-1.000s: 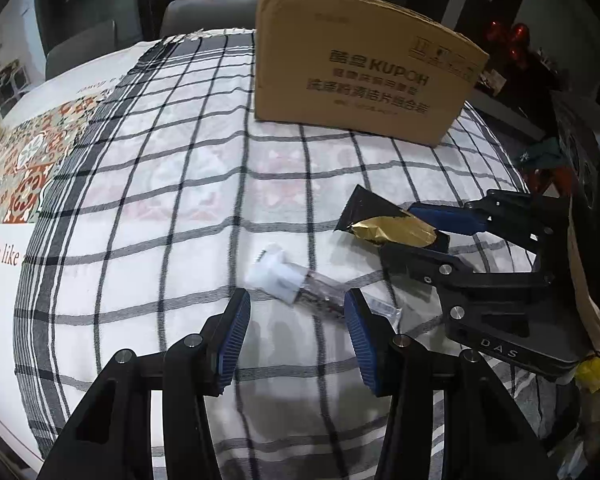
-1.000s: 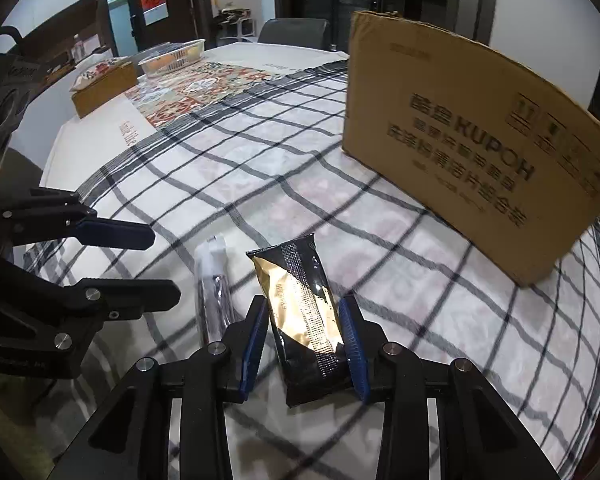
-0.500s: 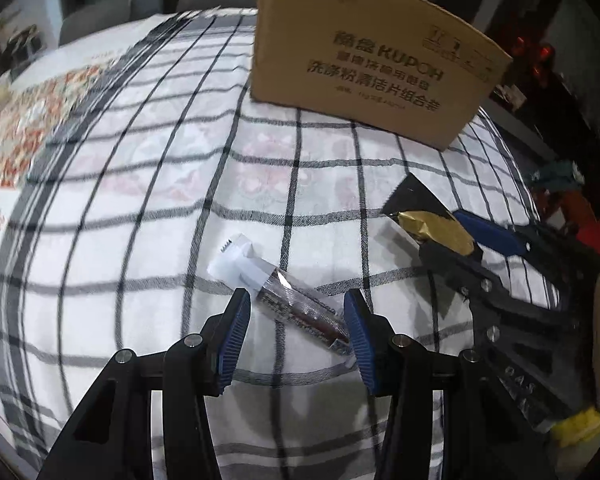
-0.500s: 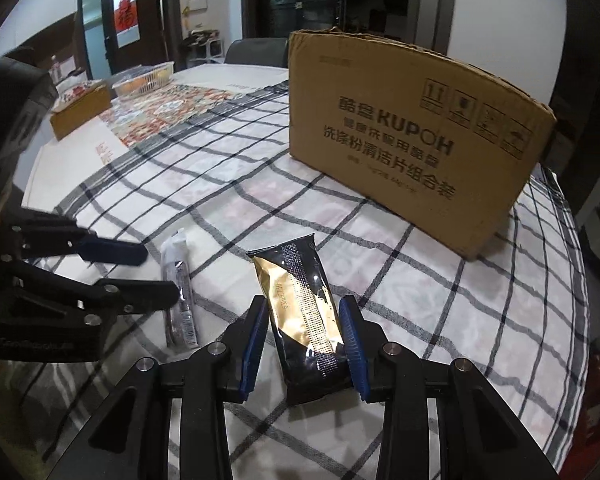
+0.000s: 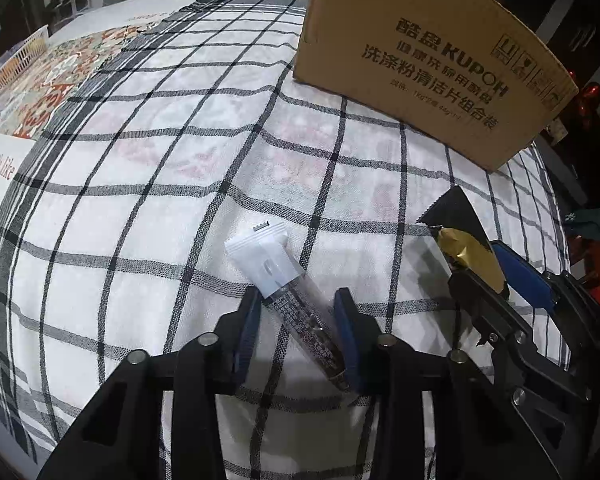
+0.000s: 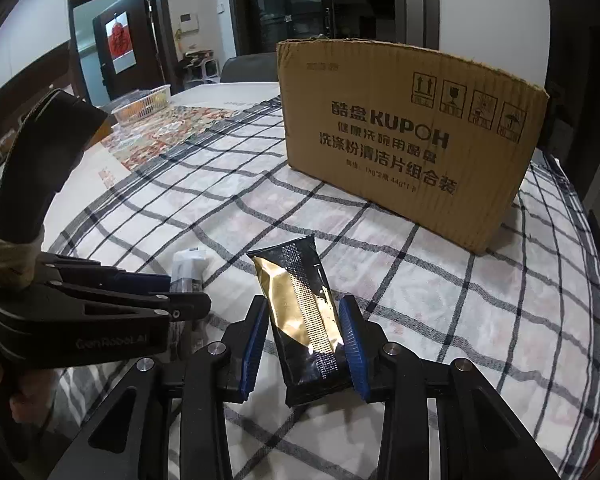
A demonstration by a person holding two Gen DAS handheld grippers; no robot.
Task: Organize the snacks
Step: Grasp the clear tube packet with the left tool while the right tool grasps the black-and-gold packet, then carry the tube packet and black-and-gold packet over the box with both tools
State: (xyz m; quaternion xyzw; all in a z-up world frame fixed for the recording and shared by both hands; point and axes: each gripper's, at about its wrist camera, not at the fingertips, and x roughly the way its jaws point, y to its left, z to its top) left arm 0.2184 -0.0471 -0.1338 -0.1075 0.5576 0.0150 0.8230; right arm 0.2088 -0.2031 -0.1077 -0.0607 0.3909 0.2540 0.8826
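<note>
Left wrist view: my left gripper [image 5: 298, 334] points down at the checked tablecloth [image 5: 148, 184]. Its jaws have just been closing and now stand narrow around the slim white-and-dark snack stick [image 5: 290, 296], which lies slantwise between them; both pads appear to touch it. The cardboard box [image 5: 428, 60] stands well beyond.

Right wrist view: my right gripper [image 6: 304, 344] is clamped on the black-and-gold snack packet [image 6: 300, 312], jaws narrow, pads pressing both long edges. The packet's far end points toward the box [image 6: 412, 136]. My left gripper [image 6: 180, 296] sits just beside, at left.
</note>
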